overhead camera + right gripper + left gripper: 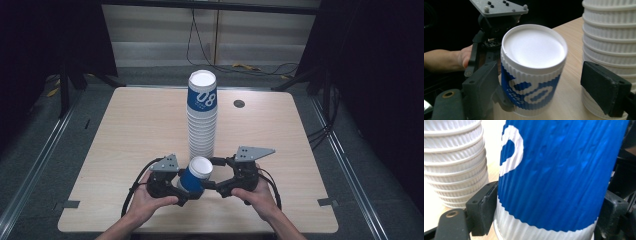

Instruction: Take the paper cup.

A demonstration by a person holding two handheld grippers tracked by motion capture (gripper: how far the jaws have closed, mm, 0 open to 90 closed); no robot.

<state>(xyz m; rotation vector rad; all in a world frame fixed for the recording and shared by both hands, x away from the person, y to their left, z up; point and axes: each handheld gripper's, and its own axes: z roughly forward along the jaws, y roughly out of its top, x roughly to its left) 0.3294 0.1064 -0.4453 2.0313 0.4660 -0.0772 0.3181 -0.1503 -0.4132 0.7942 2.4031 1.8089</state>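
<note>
Blue corrugated paper fills the space between the left gripper's (186, 194) fingers (484, 207), which are clamped on the lower wall of an upturned paper cup (196, 176), its white base tilted up and away from the person. The right gripper's (218, 175) fingers (607, 87) stand apart: one pad lies close beside the cup's printed band, the other hangs free between cup and stack, pressing nothing. The cup is held just above the tabletop (125, 135) near the middle of its near edge, directly in front of a tall stack of upturned cups (202, 117) at the centre.

By the look of it, the cup has passed from right to left, and the step in hand is carrying it to the stack. The next move likely calls for a long lift clear of the topmost blue-banded cup, then a square descent so the column stays upright. Bare wood lies open toward the left, right and far edges; the tight spot is between the two grippers and the stack's foot.
</note>
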